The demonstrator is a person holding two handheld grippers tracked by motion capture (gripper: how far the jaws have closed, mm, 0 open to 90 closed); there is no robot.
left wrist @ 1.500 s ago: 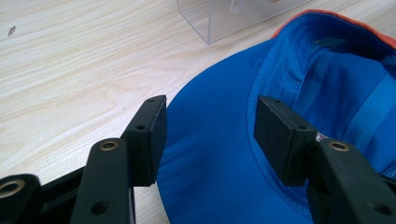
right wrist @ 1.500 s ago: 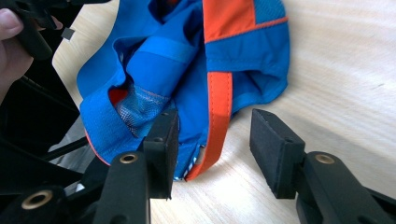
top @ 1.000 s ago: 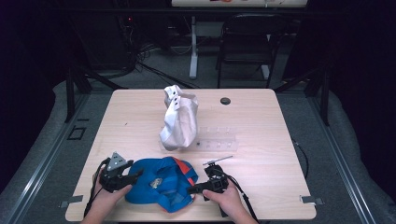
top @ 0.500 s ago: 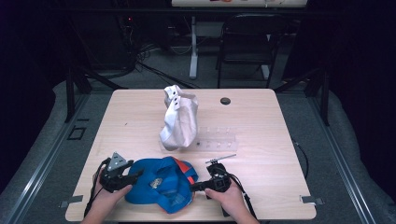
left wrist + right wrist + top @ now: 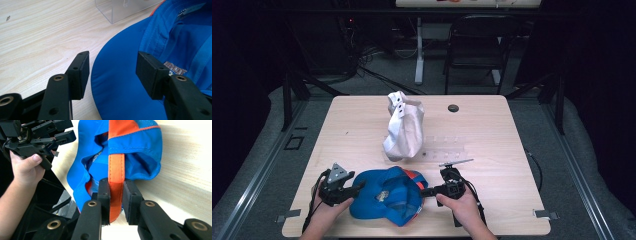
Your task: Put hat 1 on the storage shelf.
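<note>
You had no legible text: the small label (image 5: 175,69) sewn inside the blue cap (image 5: 125,82) carried lettering, but it was too blurred to read.

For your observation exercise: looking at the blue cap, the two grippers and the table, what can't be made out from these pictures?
- Label print inside the blue cap: left gripper view, blurred and partly behind a jaw.
- Orange strap end: right gripper view, hidden between the right gripper jaws.
- Small dark disc: high view, too small to identify.
- Clear plastic piece: left gripper view, cut off by the top edge.
</note>
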